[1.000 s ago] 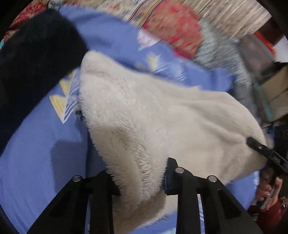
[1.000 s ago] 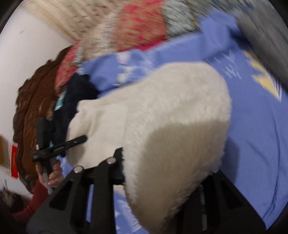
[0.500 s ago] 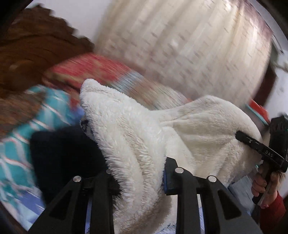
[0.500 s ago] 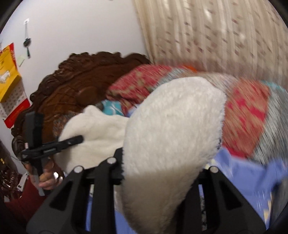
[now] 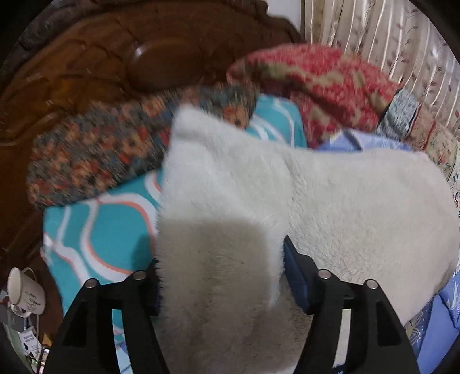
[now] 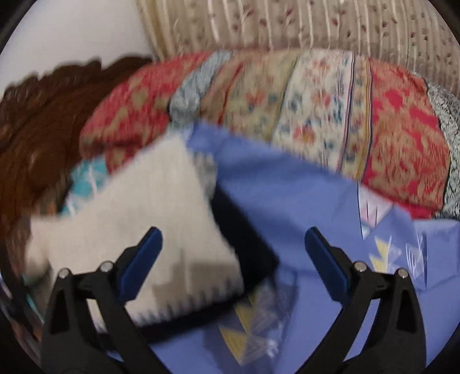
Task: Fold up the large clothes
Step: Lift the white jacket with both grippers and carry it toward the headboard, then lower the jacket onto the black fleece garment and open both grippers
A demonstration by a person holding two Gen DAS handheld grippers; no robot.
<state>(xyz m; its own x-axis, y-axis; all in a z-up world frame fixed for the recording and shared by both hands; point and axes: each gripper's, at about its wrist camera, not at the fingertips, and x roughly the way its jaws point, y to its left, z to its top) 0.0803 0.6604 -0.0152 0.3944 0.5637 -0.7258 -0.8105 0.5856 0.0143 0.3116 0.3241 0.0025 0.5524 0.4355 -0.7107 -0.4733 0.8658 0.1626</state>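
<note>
A cream fleece garment [image 5: 330, 201] with a dark outer side lies folded near the head of the bed. My left gripper [image 5: 221, 276] is shut on a thick fold of the fleece, which drapes over and between its fingers. In the right wrist view the garment [image 6: 138, 218] lies flat on the blue sheet [image 6: 287, 201], with its dark edge [image 6: 244, 244] showing. My right gripper [image 6: 233, 253] is open and empty above that edge, with its blue pads [image 6: 325, 259] wide apart.
A carved wooden headboard [image 5: 115, 57] stands behind patterned pillows [image 5: 95, 155] and a red patterned quilt [image 5: 316, 86]. A teal patterned pillow [image 5: 100, 230] lies to the left. A white mug [image 5: 26, 290] sits at the bedside. A curtain [image 6: 316, 26] hangs behind.
My right gripper has let go of the fleece and now stands open. The garment has been carried up toward the pillows and laid down; my left gripper still holds it.
</note>
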